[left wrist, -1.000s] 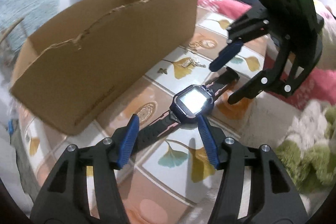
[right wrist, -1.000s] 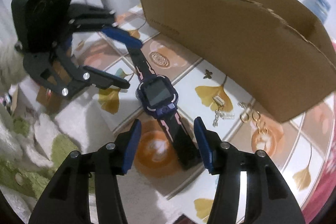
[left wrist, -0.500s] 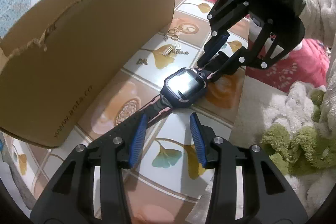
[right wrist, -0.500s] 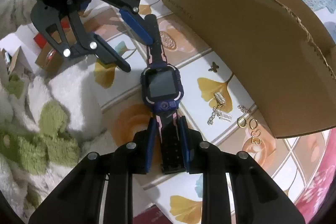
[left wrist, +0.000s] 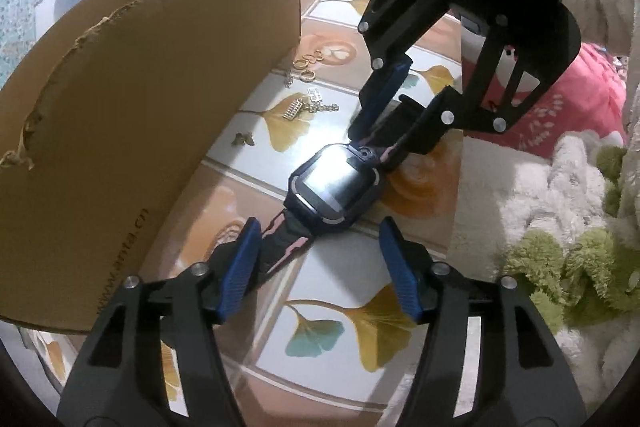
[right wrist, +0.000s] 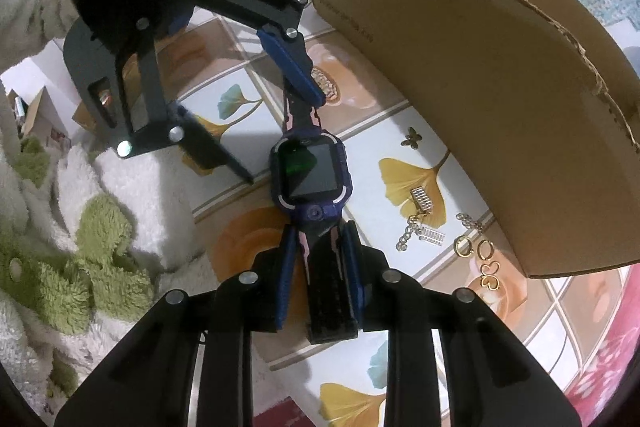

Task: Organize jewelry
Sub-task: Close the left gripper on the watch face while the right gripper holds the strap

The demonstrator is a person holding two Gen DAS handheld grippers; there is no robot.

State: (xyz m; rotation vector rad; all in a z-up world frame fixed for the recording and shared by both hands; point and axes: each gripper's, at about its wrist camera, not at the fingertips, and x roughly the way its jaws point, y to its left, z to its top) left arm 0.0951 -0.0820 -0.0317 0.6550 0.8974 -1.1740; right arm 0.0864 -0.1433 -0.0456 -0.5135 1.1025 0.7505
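A: Where's the watch (right wrist: 310,175) right now?

B: Flat on the patterned cloth (left wrist: 320,331), face up, just beside the long wall of the cardboard box (left wrist: 132,131). The small gold pieces, rings (right wrist: 476,251) and a chain (right wrist: 412,233), lie loose between the watch and the box.

A: And the two claws?

B: The right claw (right wrist: 316,279) is pinching one strap end, pads pressed against both edges of the band. The left claw (left wrist: 320,267) is at the other strap, but its jaws are opening. The band runs along the inside of one pad only, so I'd say nothing is gripped there.

A: So how do we do this step well?

B: I'd judge the step to be getting the watch up and into the box. With one firm hold, the right claw can carry it alone. The strap is flexible, so the heavy case will likely droop and swing when lifted.

A: Worth regripping on the left?

B: Probably. Centre the strap between the left pads before closing, so both ends rise level. Otherwise move the left claw well clear.

A: Anything to watch for?

B: The box wall is tall and torn along its top edge. Lift high enough that the dangling strap clears it, and avoid dragging the watch through the loose rings.
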